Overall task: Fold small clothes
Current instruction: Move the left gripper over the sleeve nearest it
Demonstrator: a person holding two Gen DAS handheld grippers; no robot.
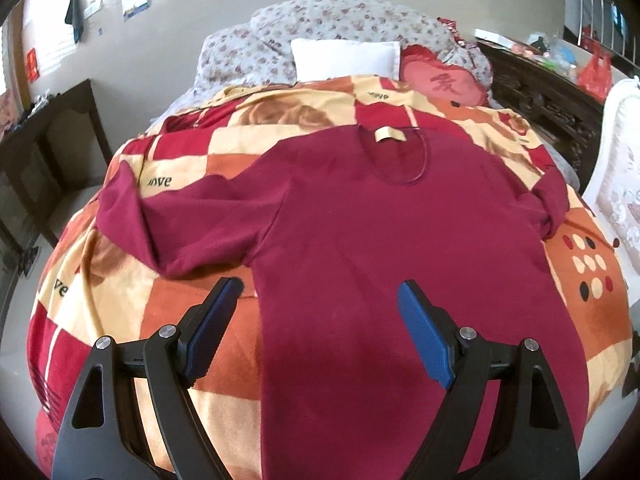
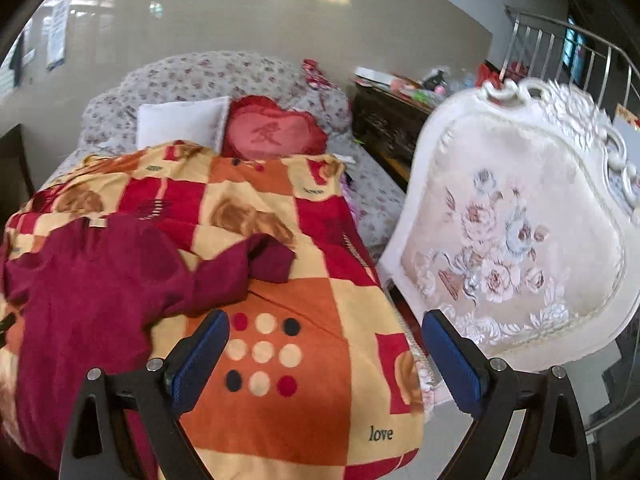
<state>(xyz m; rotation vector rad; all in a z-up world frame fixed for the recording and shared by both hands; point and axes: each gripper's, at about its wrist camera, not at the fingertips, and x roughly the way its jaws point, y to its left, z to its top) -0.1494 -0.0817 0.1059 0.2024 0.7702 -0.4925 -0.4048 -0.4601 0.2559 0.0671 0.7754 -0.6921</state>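
A dark red long-sleeved top (image 1: 360, 232) lies spread flat, neck away from me, on a red, orange and cream patchwork blanket (image 1: 192, 320). Its left sleeve (image 1: 132, 216) bends outward; its right sleeve (image 2: 256, 264) is crumpled beside the body. The top also shows at the left of the right wrist view (image 2: 88, 292). My left gripper (image 1: 320, 292) is open and empty above the top's lower left side. My right gripper (image 2: 326, 326) is open and empty above the bare blanket (image 2: 304, 400), right of the top.
A white pillow (image 1: 346, 58), a red heart cushion (image 2: 272, 132) and a floral quilt (image 1: 320, 20) lie at the bed's head. A white ornate chair back (image 2: 516, 240) stands close at the bed's right. A dark cabinet (image 1: 540, 96) stands behind it, a dark table (image 1: 48, 148) at left.
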